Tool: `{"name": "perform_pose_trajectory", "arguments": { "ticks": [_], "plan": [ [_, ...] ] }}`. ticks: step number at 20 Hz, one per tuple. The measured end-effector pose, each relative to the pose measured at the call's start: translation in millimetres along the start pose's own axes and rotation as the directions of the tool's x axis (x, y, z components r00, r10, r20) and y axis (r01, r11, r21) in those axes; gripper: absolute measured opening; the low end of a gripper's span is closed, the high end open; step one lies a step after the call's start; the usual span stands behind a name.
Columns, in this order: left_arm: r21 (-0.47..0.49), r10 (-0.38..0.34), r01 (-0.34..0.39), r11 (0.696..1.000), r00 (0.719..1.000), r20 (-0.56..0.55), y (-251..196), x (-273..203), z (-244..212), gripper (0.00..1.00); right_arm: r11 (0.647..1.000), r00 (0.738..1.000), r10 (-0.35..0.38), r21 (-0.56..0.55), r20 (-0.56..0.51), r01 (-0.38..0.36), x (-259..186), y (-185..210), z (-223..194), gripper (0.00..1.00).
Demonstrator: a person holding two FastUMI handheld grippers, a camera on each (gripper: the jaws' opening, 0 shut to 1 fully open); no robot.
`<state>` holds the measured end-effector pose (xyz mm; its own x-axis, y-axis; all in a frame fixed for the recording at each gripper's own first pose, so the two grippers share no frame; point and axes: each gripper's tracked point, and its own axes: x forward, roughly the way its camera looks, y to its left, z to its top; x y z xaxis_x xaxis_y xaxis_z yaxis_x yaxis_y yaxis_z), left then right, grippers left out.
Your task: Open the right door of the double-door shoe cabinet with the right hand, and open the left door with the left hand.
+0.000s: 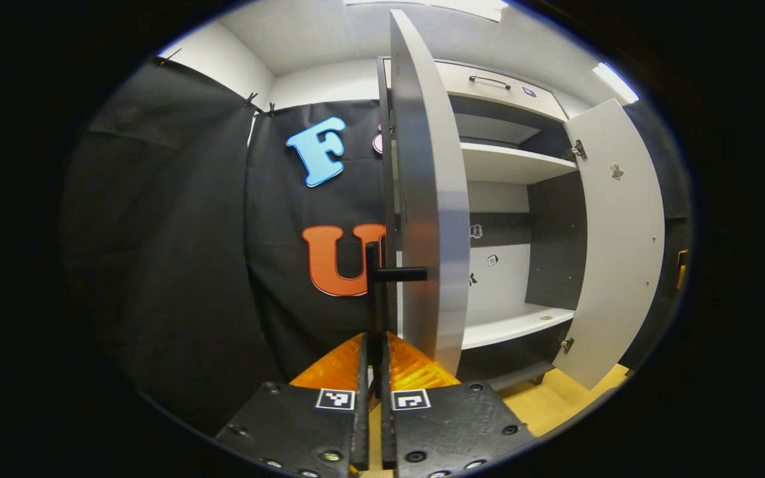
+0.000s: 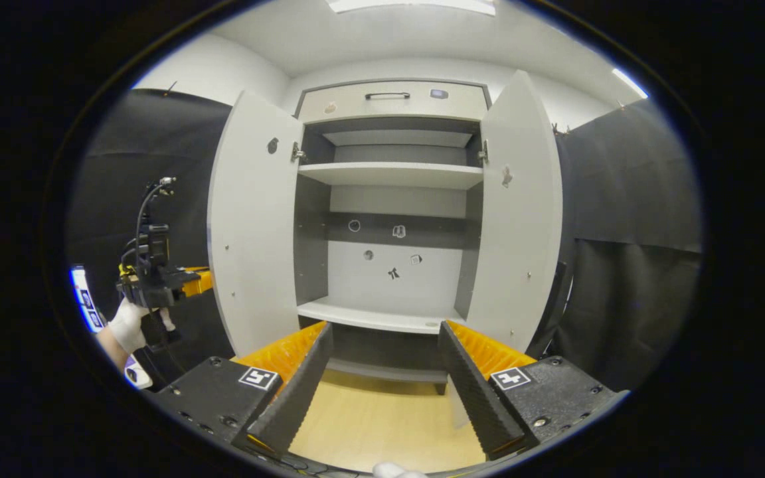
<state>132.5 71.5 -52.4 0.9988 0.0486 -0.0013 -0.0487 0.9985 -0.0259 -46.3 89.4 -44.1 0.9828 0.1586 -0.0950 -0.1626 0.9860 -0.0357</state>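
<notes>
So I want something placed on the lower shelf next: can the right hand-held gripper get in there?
Probably yes: the right hand-held gripper faces the lower shelf, fingers apart, both doors swung wide.

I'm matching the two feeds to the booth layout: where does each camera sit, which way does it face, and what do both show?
Left gripper view: rides the left tongs, shut on the left door's handle, facing the left door edge-on.
Right gripper view: rides the open right tongs, facing straight into the shoe cabinet; a gloved hand holds the left tongs.
Shared: both open doors, shelves, right door.
</notes>
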Motion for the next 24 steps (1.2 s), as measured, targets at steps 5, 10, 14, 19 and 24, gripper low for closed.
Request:
{"name": "perform_pose_trajectory", "arguments": {
  "ticks": [5, 10, 14, 19, 24],
  "plan": [
    [-0.022, 0.059, -0.059, 0.998, 0.998, 0.015, 17.5, -17.6, -1.1, 0.90, 1.000, 1.000, -0.015, -0.009, 0.009, 0.015, -5.6, -1.8, 3.7, 1.00],
    [0.000, 0.027, -0.027, 1.000, 0.999, 0.032, 9.4, -29.9, 2.2, 0.92, 1.000, 1.000, -0.012, -0.007, 0.008, 0.012, -8.9, 0.7, 2.8, 1.00],
    [-0.020, 0.024, -0.023, 1.000, 1.000, 0.019, 1.3, -41.7, 1.9, 0.93, 1.000, 1.000, -0.004, -0.011, 0.020, 0.004, -18.4, -0.9, 5.0, 1.00],
    [-0.029, 0.055, -0.054, 0.998, 0.998, 0.029, -13.0, -75.1, 12.4, 0.95, 1.000, 0.999, -0.004, 0.001, 0.034, 0.004, -31.3, -15.3, 8.4, 1.00],
    [0.009, 0.077, -0.077, 0.997, 0.996, 0.045, -51.5, -122.9, 35.2, 0.95, 1.000, 0.999, -0.010, 0.010, 0.043, 0.009, -49.2, -46.4, 11.8, 1.00]
  ]
}}
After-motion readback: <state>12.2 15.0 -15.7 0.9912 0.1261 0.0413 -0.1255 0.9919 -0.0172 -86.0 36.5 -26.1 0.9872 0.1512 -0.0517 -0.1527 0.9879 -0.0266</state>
